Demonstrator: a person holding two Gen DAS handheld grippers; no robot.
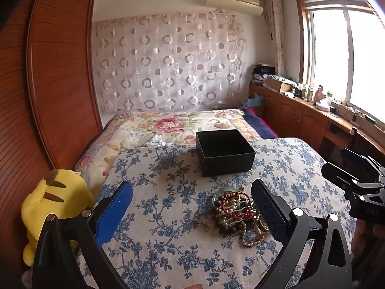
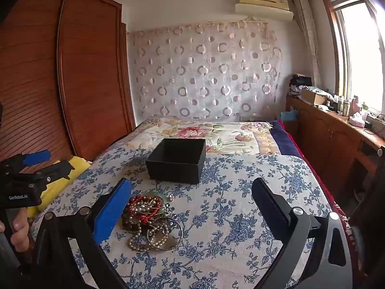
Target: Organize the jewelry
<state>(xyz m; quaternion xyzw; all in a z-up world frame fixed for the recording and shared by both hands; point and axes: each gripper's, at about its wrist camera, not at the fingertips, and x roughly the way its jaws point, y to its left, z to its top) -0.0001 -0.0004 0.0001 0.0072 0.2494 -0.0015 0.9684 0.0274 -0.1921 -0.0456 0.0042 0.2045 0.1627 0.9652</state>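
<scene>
Currently, a tangled jewelry pile (image 1: 238,213) of beaded strands, a red cord and bangles is seen lying on the blue-flowered cloth (image 1: 168,216) spread over the bed. Just behind it, an open black box (image 1: 225,153) is set on the same cloth. Both the left gripper (image 1: 192,207) and the right gripper (image 2: 192,207) are held wide apart, released, nothing being grasped. A yellow plush toy (image 1: 48,202) is seen at the bed's left edge.

Yellow plush toy (image 1: 48,207) partly behind left gripper (image 1: 192,207), cut off in right view. Jewelry pile (image 1: 238,214): pieces tangled, can't separate; one edge behind finger pad (image 1: 269,212). Box (image 2: 176,160) inside too dark. Counter clutter (image 1: 312,94) too small.
</scene>
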